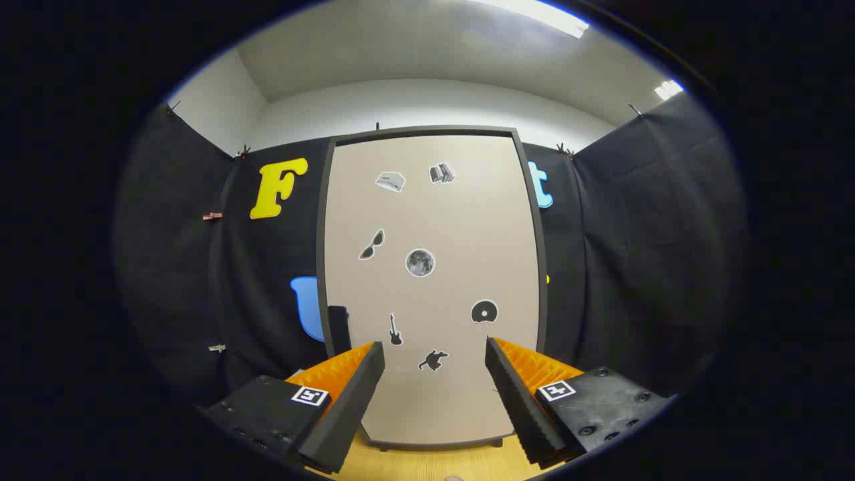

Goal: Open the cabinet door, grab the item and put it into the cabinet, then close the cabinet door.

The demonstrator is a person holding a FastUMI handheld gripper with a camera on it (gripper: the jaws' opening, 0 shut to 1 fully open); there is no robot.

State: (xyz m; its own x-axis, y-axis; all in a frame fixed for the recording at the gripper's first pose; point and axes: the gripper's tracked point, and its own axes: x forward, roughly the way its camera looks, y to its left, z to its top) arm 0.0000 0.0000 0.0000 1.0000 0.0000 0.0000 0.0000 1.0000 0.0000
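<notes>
Door (431, 280), mid-frame, looks shut; gripper (434, 361) below it gapes wide, empty. Seemingly every step remains.

I see black cloth (621, 254) hung as the booth's wall on both sides, pinned along its top edge with small clips (212, 216). Above it rise plain white room walls (427, 107) and a pale ceiling (414, 47), where a bright strip light (534, 13) glows. Down low, I make out a light wooden counter (434, 464).
</notes>
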